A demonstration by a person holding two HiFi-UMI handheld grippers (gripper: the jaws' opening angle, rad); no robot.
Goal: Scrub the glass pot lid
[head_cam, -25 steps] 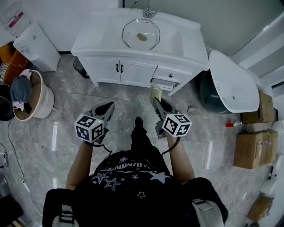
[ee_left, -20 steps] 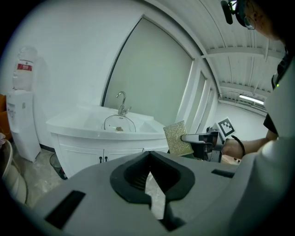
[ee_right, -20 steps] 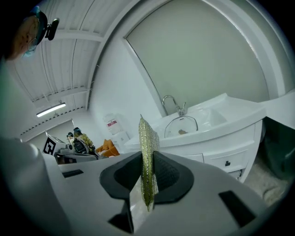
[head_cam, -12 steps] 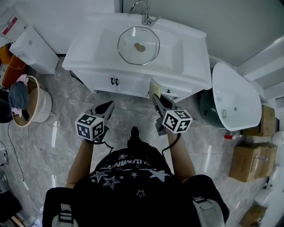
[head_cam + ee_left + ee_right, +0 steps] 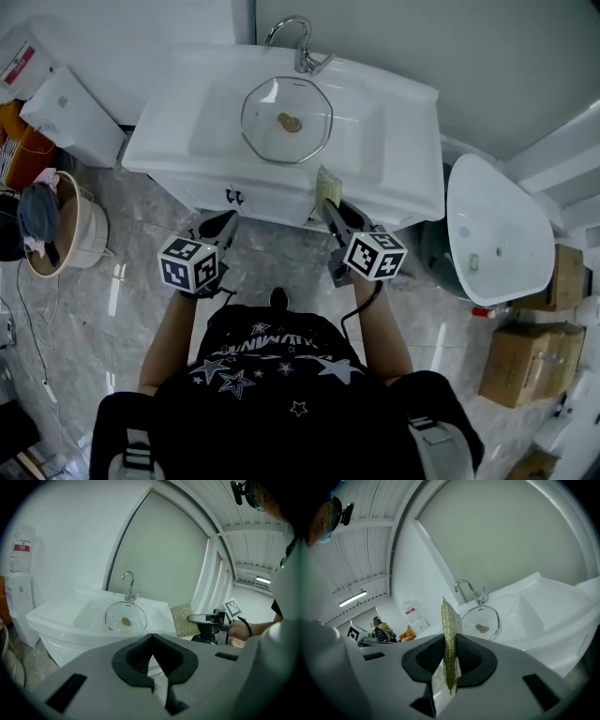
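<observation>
**Task item.** The glass pot lid (image 5: 286,120) is observed lying in the basin (image 5: 211,122) of a white vanity surface (image 5: 403,141), just below the faucet (image 5: 300,47). It is octagonal in outline, with a brass-coloured knob (image 5: 290,122) at its centre. The same lid is recorded in the left gripper view (image 5: 125,617) and in the right gripper view (image 5: 482,620). Neither tool is touching it.

**Left hand-held gripper** (image 5: 225,223). It is held in front of the vanity, over the grey marbled floor (image 5: 122,281), and pointed toward the basin. In its own view (image 5: 152,641) the jaws are seen brought together at the tips. Nothing is gripped between them.

**Right hand-held gripper** (image 5: 332,214). It is held beside the left one, at about the same level. Its jaws are clamped on a yellow-green scrub pad (image 5: 326,192), which is held upright on edge and projects beyond the jaw tips. This is confirmed in its own view (image 5: 451,641), where the pad (image 5: 451,620) is pinched between both pads of the jaws. From the left gripper view, the flat woven face of the pad (image 5: 183,619) is visible. In the head view the pad's upper end overlaps the front edge of the vanity, well apart from the lid.
</observation>
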